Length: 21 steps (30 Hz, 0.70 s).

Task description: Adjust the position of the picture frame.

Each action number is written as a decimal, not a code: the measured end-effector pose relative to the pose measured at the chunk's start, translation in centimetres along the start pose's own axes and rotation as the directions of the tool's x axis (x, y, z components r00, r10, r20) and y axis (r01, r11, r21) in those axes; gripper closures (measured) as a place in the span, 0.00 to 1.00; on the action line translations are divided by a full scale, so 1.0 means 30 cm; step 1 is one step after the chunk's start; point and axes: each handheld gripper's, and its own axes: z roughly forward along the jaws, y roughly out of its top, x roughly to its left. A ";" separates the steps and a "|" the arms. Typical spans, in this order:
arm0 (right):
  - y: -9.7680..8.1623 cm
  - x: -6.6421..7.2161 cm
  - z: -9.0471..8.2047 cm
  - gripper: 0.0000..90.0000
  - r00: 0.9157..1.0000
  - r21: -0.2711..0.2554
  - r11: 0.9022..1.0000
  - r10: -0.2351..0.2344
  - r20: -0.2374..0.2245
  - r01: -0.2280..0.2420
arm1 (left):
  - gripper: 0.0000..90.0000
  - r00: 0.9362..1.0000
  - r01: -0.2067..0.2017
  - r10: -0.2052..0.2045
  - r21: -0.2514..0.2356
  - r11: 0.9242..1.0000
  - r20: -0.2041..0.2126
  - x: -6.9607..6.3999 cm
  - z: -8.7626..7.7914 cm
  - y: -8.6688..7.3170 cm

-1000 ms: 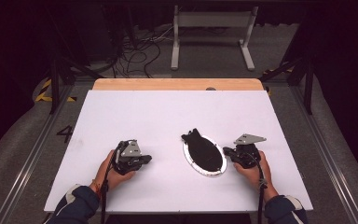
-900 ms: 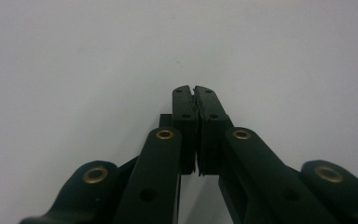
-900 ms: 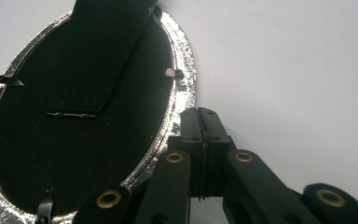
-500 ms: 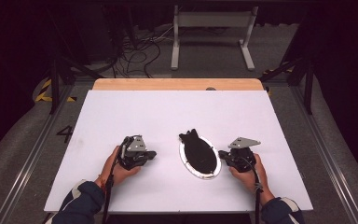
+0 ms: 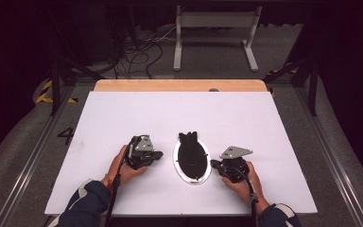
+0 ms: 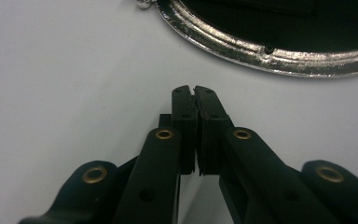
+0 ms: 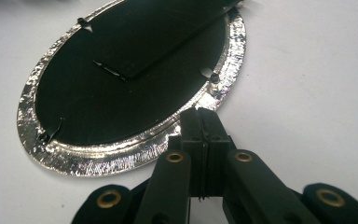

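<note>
A white bench [image 5: 123,118] is set in a dark room. An oval silver-rimmed frame with a black back panel [image 5: 192,158] lies back-up at the near centre, not yet lifted or gripped. The left tool [image 5: 157,155] is clenched on nothing, just left of the rim. The right tool [image 5: 213,163] is clenched empty, its tips at the rim's right edge. Both hands are held low and level, pointing inward.

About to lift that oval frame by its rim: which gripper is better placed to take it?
Probably the right gripper: its shut tips sit at the oval frame's silver rim. The left gripper, also shut, is apart from it.
</note>
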 end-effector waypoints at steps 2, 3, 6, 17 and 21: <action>0.002 0.007 0.002 1.00 1.000 0.002 1.000 -0.010 -0.002 0.010 | 0.97 1.000 0.007 -0.007 -0.002 1.000 -0.001 0.000 0.005 0.003; 0.003 0.009 0.003 1.00 1.000 0.001 1.000 -0.008 -0.004 0.008 | 0.97 1.000 0.009 -0.009 0.001 1.000 0.000 0.000 0.006 0.004; 0.003 0.006 0.004 1.00 1.000 0.000 1.000 -0.007 -0.012 0.007 | 0.97 1.000 0.011 -0.011 0.000 1.000 0.000 0.003 0.012 0.007; 0.015 -0.063 0.020 1.00 0.998 -0.029 1.000 0.006 0.066 -0.004 | 0.97 1.000 0.015 -0.015 -0.003 1.000 -0.003 0.011 0.034 0.025; 0.028 -0.085 0.036 1.00 0.996 -0.031 0.999 0.025 0.083 -0.022 | 0.97 1.000 0.012 -0.012 -0.004 1.000 0.001 0.012 0.046 0.038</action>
